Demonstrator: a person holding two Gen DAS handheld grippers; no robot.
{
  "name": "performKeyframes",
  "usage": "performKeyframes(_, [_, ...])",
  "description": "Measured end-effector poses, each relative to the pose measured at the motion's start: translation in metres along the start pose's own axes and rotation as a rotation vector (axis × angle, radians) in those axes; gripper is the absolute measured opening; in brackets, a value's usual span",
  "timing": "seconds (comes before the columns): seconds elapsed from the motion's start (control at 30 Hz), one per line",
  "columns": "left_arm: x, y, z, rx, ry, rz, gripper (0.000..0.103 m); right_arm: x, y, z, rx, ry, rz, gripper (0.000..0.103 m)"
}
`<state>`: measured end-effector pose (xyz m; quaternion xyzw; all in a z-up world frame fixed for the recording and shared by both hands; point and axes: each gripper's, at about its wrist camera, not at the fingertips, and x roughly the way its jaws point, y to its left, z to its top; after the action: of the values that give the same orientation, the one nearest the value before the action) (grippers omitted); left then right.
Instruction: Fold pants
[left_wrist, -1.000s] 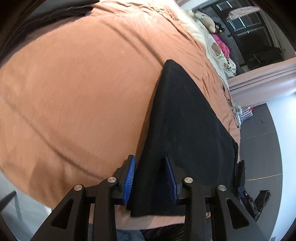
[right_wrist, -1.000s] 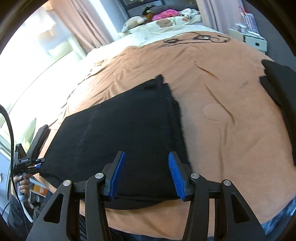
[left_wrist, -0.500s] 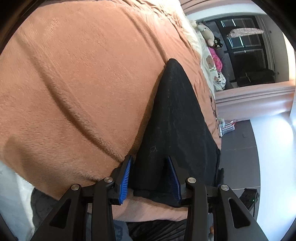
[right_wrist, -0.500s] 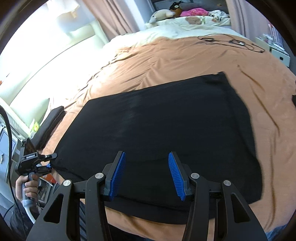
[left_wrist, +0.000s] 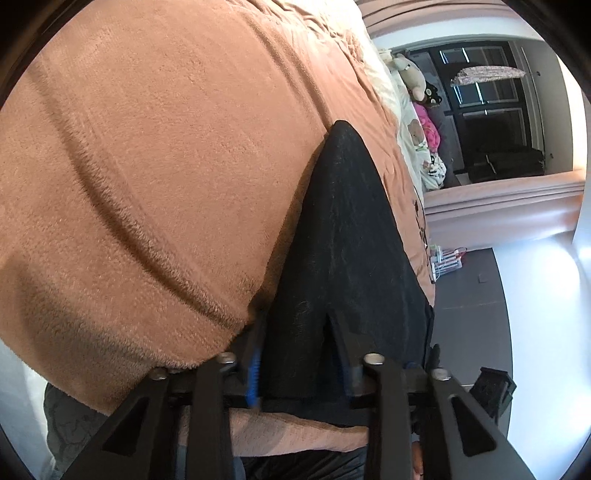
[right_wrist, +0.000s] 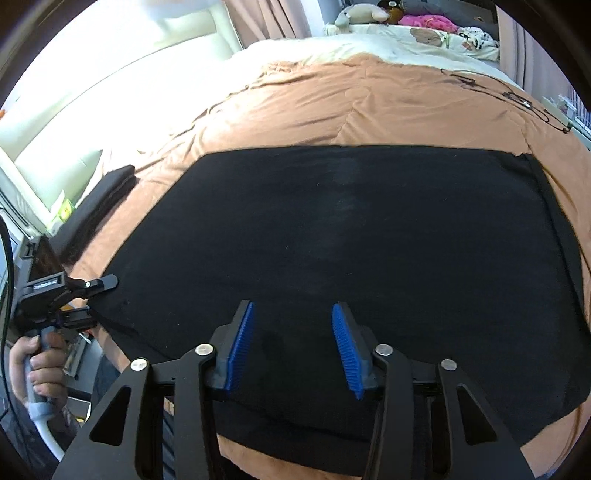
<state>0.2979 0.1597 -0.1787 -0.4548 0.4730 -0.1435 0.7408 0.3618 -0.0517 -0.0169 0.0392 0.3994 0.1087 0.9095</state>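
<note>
**Pinching the near-left corner while the other hand lines up**

Gripping comes first in the left wrist view: the left gripper (left_wrist: 299, 363) has just been closing its jaws, and a tented fold at the near corner of the black pants (left_wrist: 351, 236) stands between the blue pads, drawn up into a small peak. I judge the cloth caught, though the right-hand pad is mostly hidden by fabric. To do this well, the grip should take every layer at the corner, not just the top one. The pants lie flat on the orange blanket (left_wrist: 166, 166) at the foot of the bed, their near edge close to the bed's edge, beyond which the grey floor (left_wrist: 476, 280) drops away — little margin there, but wide bare blanket on the far side.

From the right wrist view, the right gripper (right_wrist: 291, 343) hangs over the near edge of the pants (right_wrist: 351, 236), jaws released but just narrowing, pads clear of the cloth. The left gripper (right_wrist: 92, 299) shows at the left corner, held in a hand (right_wrist: 35, 365). Both corners should rise together, level. A folded dark garment (right_wrist: 99, 199) lies left, a cable (right_wrist: 509, 96) far off — the blanket between is free for the fold.
</note>
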Motion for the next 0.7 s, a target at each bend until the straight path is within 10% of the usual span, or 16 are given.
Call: performKeyframes(0.7, [-0.008, -0.001, -0.006, -0.016, -0.025, -0.018, 0.016, 0.022, 0.029, 0.004, -0.07, 0.077, -0.033, 0.011])
